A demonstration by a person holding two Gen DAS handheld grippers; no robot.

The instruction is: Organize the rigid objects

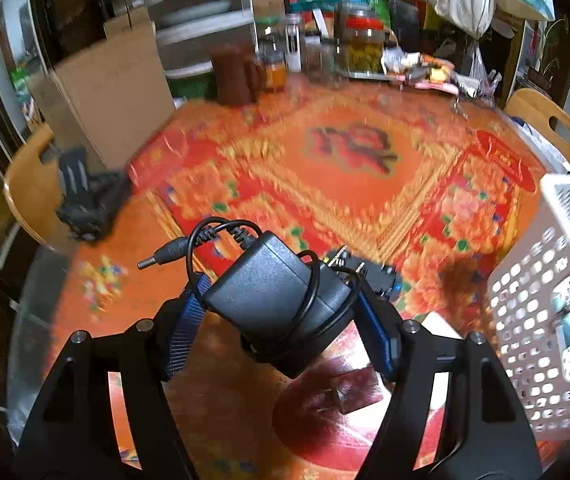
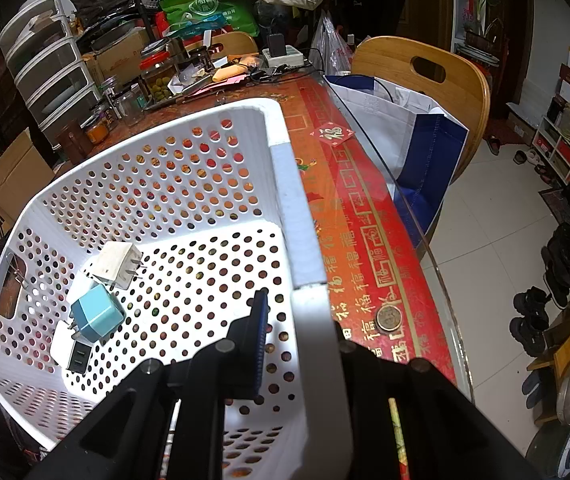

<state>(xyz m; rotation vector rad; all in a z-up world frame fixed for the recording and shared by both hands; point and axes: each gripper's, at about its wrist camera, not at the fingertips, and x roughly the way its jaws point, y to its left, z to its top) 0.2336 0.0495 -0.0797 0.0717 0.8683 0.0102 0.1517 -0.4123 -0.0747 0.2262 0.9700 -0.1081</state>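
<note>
A black power adapter [image 1: 277, 300] wrapped in its own cable sits between the blue pads of my left gripper [image 1: 281, 296], which is shut on it and holds it clear above the table; the barrel plug [image 1: 161, 254] sticks out to the left. At the right edge of the left wrist view stands the white perforated basket [image 1: 545, 300]. My right gripper [image 2: 303, 332] is shut on the near rim of that basket [image 2: 285, 184]. On the basket's floor lie a white charger [image 2: 119, 264], a light-blue charger [image 2: 97, 316] and a white-and-dark charger [image 2: 73, 352].
Another dark plug-in block [image 1: 379, 276] lies on the red patterned tablecloth [image 1: 345, 152] just behind the held adapter. Jars and clutter [image 1: 359, 46] line the far edge. A coin [image 2: 389, 317] lies right of the basket near the glass table edge. Wooden chairs [image 2: 421, 68] stand around.
</note>
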